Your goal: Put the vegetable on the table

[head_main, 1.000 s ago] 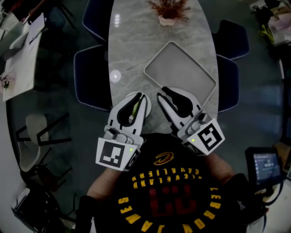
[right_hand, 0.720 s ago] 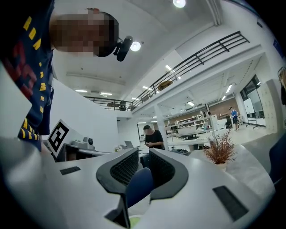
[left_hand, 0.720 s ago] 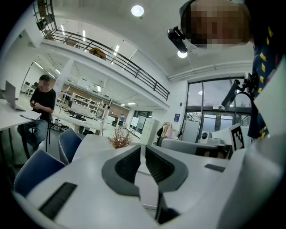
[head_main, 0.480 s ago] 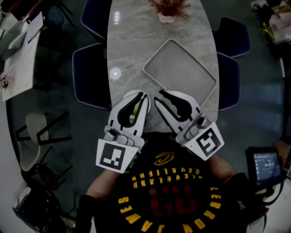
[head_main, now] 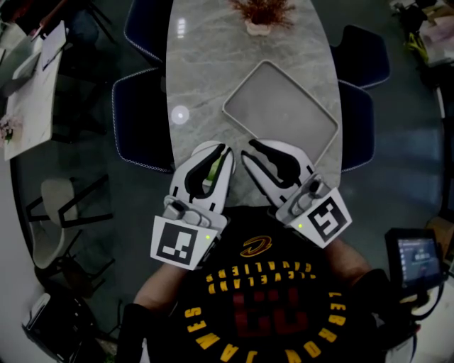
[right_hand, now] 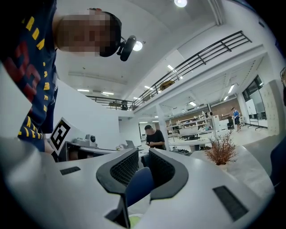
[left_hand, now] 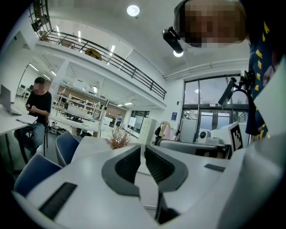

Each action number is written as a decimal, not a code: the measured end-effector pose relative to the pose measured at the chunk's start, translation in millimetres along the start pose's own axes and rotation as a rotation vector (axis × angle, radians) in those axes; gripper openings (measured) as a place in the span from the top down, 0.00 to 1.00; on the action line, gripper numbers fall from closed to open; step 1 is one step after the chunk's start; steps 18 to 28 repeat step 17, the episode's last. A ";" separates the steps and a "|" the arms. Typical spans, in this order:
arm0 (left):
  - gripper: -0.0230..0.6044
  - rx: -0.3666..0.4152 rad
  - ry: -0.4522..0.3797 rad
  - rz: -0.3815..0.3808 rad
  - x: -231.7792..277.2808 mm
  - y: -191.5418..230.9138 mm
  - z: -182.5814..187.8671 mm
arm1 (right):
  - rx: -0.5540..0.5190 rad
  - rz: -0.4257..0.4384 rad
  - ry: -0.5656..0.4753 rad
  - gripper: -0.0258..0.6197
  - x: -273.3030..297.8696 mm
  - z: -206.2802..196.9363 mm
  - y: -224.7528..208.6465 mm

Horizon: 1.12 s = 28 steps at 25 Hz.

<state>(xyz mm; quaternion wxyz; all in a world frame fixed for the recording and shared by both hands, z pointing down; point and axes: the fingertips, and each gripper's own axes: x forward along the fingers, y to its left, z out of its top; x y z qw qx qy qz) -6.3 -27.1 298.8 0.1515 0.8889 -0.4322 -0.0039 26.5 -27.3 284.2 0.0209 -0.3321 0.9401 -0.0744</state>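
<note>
Your head view runs dim, corners dropping to black; lamp glints glare off the marble table [head_main: 213, 92], and the vegetable [head_main: 211, 170] is just a dull green streak. Both gripper views are bright, ceiling lamps [left_hand: 132, 10] blown out white. Up close, the left gripper [left_hand: 143, 152] and right gripper [right_hand: 144, 154] shells go soft, and the balcony railing [left_hand: 111, 61] bows with the lens.

The vegetable [head_main: 211, 170] shows only as a green sliver framed by the left tongs [head_main: 224, 149]; whether it rests on the bench [head_main: 198, 85] cannot be told. The head view's top edge crops the potted plant [head_main: 264, 14].
</note>
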 end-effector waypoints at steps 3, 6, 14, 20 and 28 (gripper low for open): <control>0.91 0.007 -0.001 -0.003 -0.3 -0.8 -0.3 | -0.005 0.001 -0.001 0.84 -0.5 -0.4 -0.2; 0.91 0.009 0.003 -0.006 0.0 -1.2 -1.9 | -0.005 0.003 0.002 0.84 -0.9 -1.6 -0.4; 0.91 0.005 0.007 0.001 -0.9 -0.1 -2.8 | -0.019 0.011 0.003 0.84 -0.7 -2.3 0.2; 0.91 -0.001 0.014 0.026 -5.4 3.4 -2.9 | -0.030 0.037 -0.007 0.84 3.3 -2.4 4.2; 0.91 -0.001 0.014 0.026 -5.4 3.4 -2.9 | -0.030 0.037 -0.007 0.84 3.3 -2.4 4.2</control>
